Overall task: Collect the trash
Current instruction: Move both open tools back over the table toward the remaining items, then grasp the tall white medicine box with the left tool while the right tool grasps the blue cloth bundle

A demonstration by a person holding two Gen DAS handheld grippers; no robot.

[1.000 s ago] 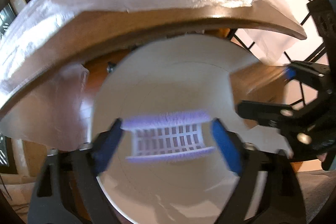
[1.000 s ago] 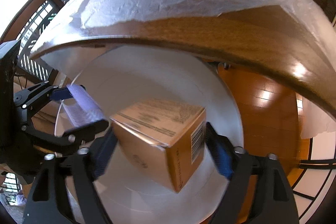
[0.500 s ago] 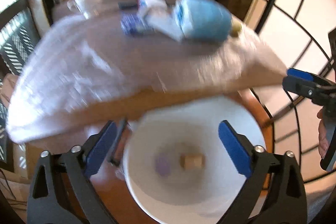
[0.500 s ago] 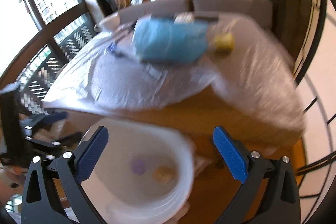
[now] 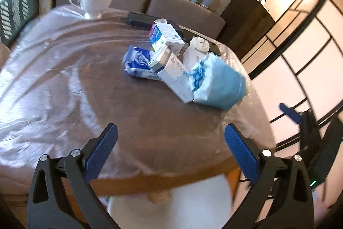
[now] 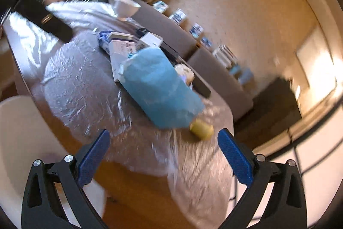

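Trash lies in a heap on the plastic-covered wooden table (image 5: 90,100): a blue bag (image 5: 218,83), white cartons (image 5: 169,40), a blue-and-white pack (image 5: 138,61) and a crumpled paper ball (image 5: 199,43). The blue bag (image 6: 158,89) and a small yellow piece (image 6: 201,128) show in the right wrist view. My left gripper (image 5: 170,143) is open and empty above the table's near edge. My right gripper (image 6: 164,151) is open and empty, short of the yellow piece. The white bin (image 5: 171,207) stands below the table edge and also shows in the right wrist view (image 6: 19,134).
A white cup on a saucer (image 5: 94,1) stands at the far left of the table. A dark flat object (image 5: 141,19) lies behind the heap. Grey sofa backs (image 5: 171,5) run behind the table. Panelled screens (image 5: 300,53) are on the right.
Both grippers opened and dropped a purple-white piece and a brown box into the white bin. Both then rose from below the table edge to above the tabletop.
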